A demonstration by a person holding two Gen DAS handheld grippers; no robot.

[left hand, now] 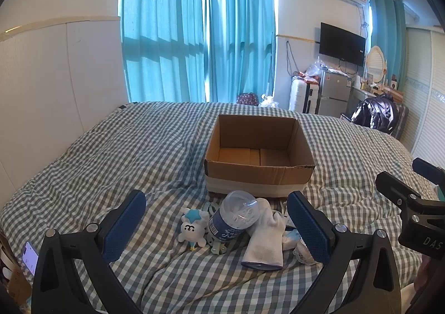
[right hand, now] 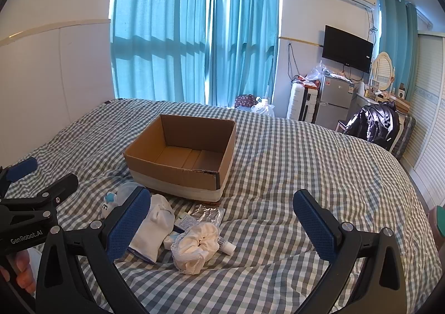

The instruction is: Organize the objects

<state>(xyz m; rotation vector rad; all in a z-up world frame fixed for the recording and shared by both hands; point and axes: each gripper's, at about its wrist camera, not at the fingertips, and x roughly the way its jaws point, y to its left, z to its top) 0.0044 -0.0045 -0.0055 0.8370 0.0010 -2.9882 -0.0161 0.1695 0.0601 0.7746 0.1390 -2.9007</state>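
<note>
Both grippers, left [left hand: 216, 226] and right [right hand: 222, 223], hover with jaws spread wide, holding nothing, above a gingham bedspread [right hand: 292, 152]. Sock [left hand: 264, 233], cotton-swab jar [left hand: 233, 215], toy [left hand: 193, 226] and scrunchie [right hand: 196, 244] lie before the empty cardboard box [left hand: 258, 172]. Teal curtains [left hand: 194, 30] hang behind. "GenRobot.AI" marks the left gripper.

Daylight glows through the teal curtains [left hand: 198, 33], sharp focus, strong fisheye bending and dark corners.

"GenRobot.AI" is showing in white on the black body of the left gripper [right hand: 26, 175], seen by the right wrist camera; "DAS" is reading on the right gripper [left hand: 429, 240] housing; bottle label print is staying illegible
</note>
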